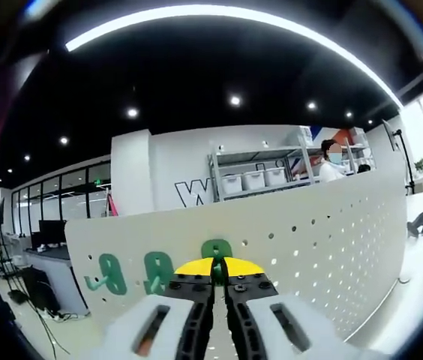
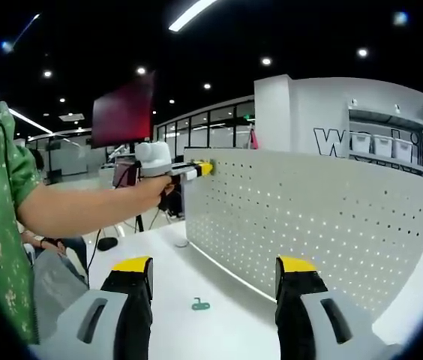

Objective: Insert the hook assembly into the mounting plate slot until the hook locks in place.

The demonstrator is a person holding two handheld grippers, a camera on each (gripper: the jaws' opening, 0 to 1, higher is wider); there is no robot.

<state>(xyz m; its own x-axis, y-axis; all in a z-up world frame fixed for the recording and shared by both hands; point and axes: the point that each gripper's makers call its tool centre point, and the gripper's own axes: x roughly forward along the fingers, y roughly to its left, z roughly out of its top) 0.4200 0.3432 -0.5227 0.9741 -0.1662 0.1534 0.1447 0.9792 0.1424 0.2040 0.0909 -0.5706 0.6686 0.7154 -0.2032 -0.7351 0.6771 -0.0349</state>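
Note:
In the left gripper view my left gripper (image 1: pixel 218 271) is shut on a green hook (image 1: pixel 216 250), with its yellow tips against the white perforated mounting plate (image 1: pixel 324 240). Two more green hooks (image 1: pixel 112 274) (image 1: pixel 157 271) hang on the plate to its left. The right gripper view shows the left gripper (image 2: pixel 199 169) in a person's hand at the plate's (image 2: pixel 309 210) upper left corner. My right gripper (image 2: pixel 214 265) stands open above the table, nothing between its jaws. A loose green hook (image 2: pixel 200 304) lies on the table in front of the plate.
The plate stands upright on a white table (image 2: pixel 166 277). A person in a green shirt (image 2: pixel 1 217) stands at the left, forearm reaching to the plate. Shelving with white bins (image 1: pixel 255 178) and another person (image 1: pixel 330 161) are behind. A desk (image 1: pixel 46 259) is at the left.

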